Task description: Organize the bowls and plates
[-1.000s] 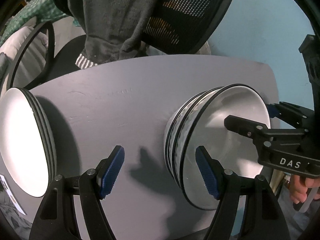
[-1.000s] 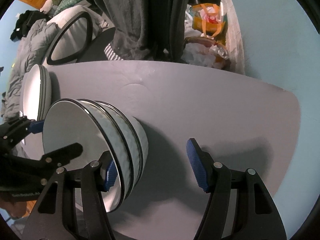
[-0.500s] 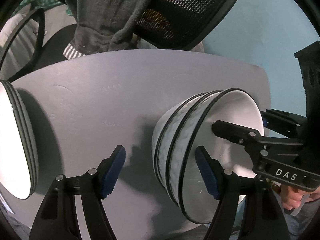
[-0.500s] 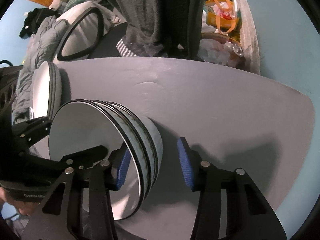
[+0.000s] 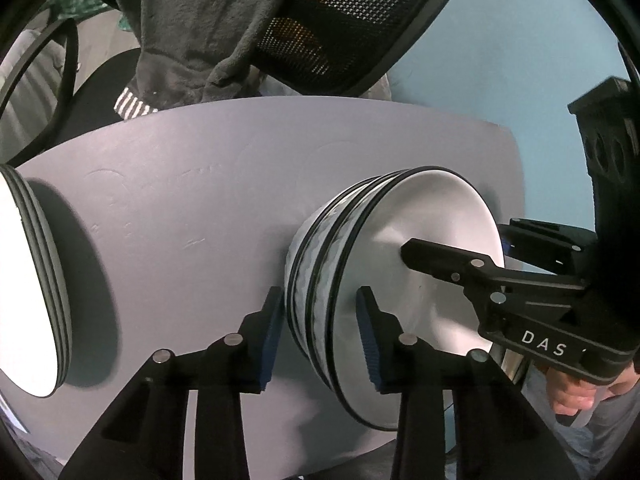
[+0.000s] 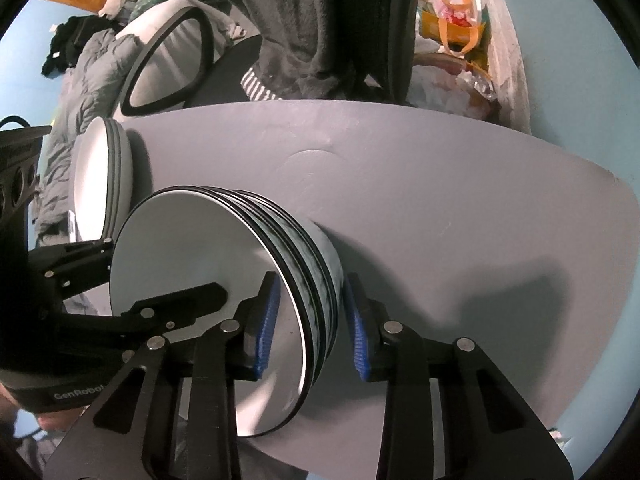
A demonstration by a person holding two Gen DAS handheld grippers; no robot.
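Observation:
A stack of white, black-rimmed bowls [image 5: 420, 232] stands on the grey table [image 5: 200, 220]. My left gripper [image 5: 320, 324] straddles the near-left wall of the stack, one blue pad outside and one inside. Its jaws are closing and the pads meet the wall. The right gripper [image 6: 312, 330] straddles the opposite wall of the bowls [image 6: 192, 280] the same way. Its jaws are also closing and its pads press on that wall. Each gripper shows in the other's view: the right gripper [image 5: 480, 276], the left gripper [image 6: 120, 308]. A stack of white plates [image 5: 28, 280] lies at the table's left.
A black mesh office chair [image 5: 352, 20] with a grey garment [image 5: 192, 40] draped on it stands behind the table. The plates [image 6: 100, 184] lie close to the table's left edge. Bags and clutter [image 6: 452, 36] sit beyond the far right edge. A hand [image 5: 572, 396] holds the right gripper.
Both grippers narrowed from wide apart to closing on the bowl stack's walls. The left gripper's far pad went from outside the rim to inside the bowl.

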